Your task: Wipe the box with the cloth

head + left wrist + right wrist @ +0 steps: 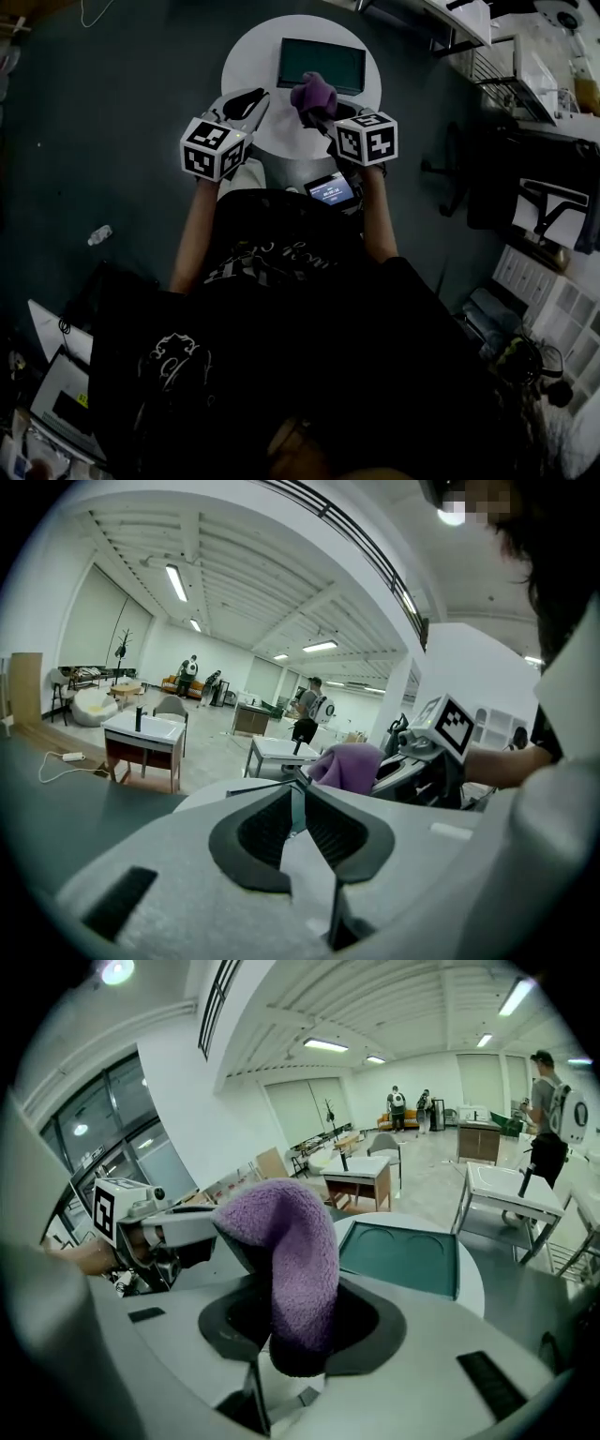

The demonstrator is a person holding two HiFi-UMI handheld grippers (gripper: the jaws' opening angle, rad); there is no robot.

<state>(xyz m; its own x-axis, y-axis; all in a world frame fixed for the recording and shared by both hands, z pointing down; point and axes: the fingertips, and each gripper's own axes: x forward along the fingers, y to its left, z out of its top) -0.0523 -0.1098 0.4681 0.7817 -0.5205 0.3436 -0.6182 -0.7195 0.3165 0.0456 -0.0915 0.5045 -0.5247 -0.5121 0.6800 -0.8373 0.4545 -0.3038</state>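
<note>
A dark green flat box lies on the far half of a small round white table. My right gripper is shut on a purple fluffy cloth, held just in front of the box's near edge. The cloth bulges up out of the jaws. My left gripper hovers over the table's near left, beside the right one; its jaws are shut with nothing between them. The box is out of the left gripper view.
A lit screen device sits at the person's waist. An office chair stands at the right, and a laptop lies at the lower left. White desks and standing people are far off in the hall.
</note>
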